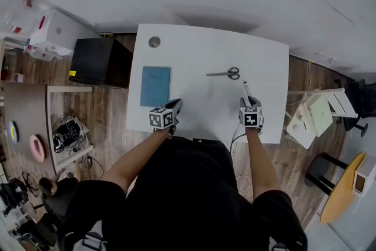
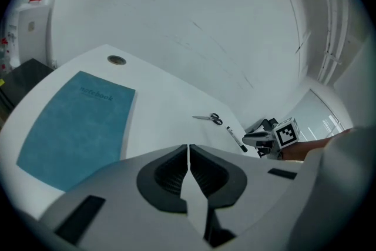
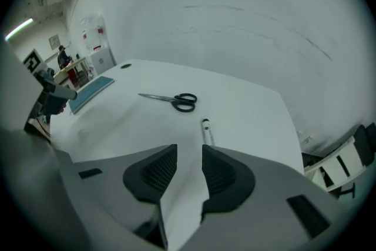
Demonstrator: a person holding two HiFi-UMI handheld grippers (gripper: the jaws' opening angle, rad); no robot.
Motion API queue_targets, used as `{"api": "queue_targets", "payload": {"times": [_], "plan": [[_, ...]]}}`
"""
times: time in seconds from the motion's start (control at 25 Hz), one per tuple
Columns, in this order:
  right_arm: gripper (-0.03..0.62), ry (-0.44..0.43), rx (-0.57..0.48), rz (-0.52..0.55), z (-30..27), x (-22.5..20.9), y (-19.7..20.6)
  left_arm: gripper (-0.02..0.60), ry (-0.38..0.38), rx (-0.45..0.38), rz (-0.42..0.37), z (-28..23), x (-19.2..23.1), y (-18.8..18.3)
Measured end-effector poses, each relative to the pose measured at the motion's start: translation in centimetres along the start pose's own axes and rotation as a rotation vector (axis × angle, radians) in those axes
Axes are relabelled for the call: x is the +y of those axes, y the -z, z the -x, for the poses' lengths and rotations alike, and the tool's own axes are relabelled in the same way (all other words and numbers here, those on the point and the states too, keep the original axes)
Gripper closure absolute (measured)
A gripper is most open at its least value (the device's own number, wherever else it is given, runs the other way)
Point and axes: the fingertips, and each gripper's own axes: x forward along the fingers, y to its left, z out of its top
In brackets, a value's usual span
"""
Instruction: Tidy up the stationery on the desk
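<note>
On the white desk [image 1: 200,50] lie a blue notebook [image 1: 155,86], black-handled scissors [image 1: 225,73] and a black-and-white pen [image 1: 247,90]. My left gripper [image 1: 177,103] hovers at the front edge just right of the notebook [image 2: 76,120], jaws [image 2: 188,147] pressed together and empty. My right gripper [image 1: 250,102] sits just behind the pen's near end. Its jaws [image 3: 189,153] stand apart with nothing between them. The pen [image 3: 206,131] lies just beyond them and its near end is hidden by the right jaw. The scissors [image 3: 173,100] lie further out, to the left.
A round cable grommet [image 1: 154,42] is set in the desk's far left corner. A black cabinet [image 1: 100,62] stands left of the desk, with a low shelf [image 1: 67,126] nearer. White stools [image 1: 311,114] and a yellow round table [image 1: 343,185] stand to the right.
</note>
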Motion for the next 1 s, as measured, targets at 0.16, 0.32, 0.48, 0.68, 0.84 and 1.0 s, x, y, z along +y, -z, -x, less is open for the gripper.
{"api": "queue_targets", "payload": {"times": [0.16,0.32,0.48,0.68,0.84,1.0], "plan": [[0.448,-0.023,0.032,0.045,-1.4,-3.8,1.2,0.558,-0.017,-0.014,0.0,-2.1,-2.3,-0.1],[0.448,-0.083,0.042,0.026,-2.5,-4.0,1.8,0.558,-0.032,-0.026,-0.008,-2.9,-3.7,0.3],[0.459,-0.135,0.089,0.011,-3.3,-3.8,2.9,0.558,-0.051,-0.082,0.028,-3.1,-4.2,0.2],[0.516,-0.143,0.097,-0.005,-3.4,-3.1,3.4,0.558,-0.09,-0.11,0.072,-2.2,-3.6,1.1],[0.516,-0.183,0.092,-0.027,-3.3,-1.6,3.0,0.558,-0.121,-0.106,0.053,-1.4,-2.9,1.2],[0.516,-0.212,0.08,-0.025,-3.0,0.2,1.9,0.558,-0.169,-0.105,0.046,-0.7,-1.3,0.9]]}}
